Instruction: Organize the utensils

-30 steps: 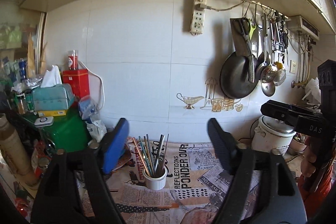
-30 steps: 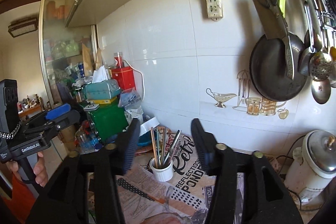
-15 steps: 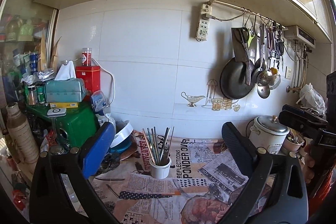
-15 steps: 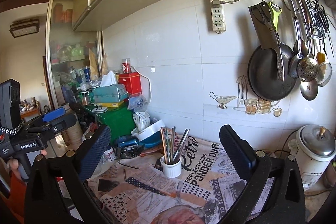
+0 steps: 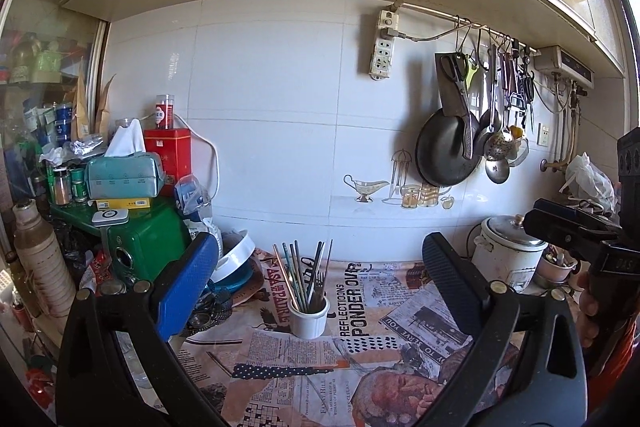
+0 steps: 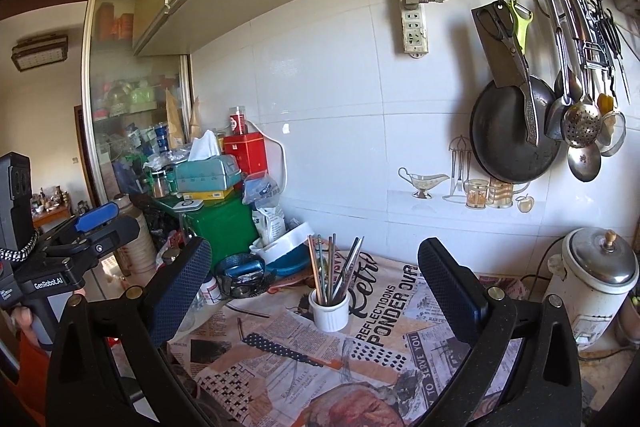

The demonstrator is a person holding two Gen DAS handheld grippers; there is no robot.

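A small white cup [image 5: 308, 318] stands on the newspaper-print cloth [image 5: 360, 367] and holds several chopsticks [image 5: 298, 277] and forks upright. It also shows in the right wrist view [image 6: 329, 311]. My left gripper [image 5: 320, 291] is open and empty, held back from the cup with the cup between its fingers in view. My right gripper [image 6: 316, 291] is open and empty, also back from the cup. Each gripper shows at the edge of the other's view.
A green box [image 5: 148, 247] with a tissue pack, a red tin [image 5: 168, 155] and clutter stand at the left. A white and blue bowl [image 5: 234, 261] lies behind the cup. A rice cooker [image 5: 508, 251] stands at the right. A pan [image 5: 446, 151] and ladles hang on the wall.
Both grippers have opened wide and pulled back and up from the cup. The cup with its chopsticks and forks has stayed in place.
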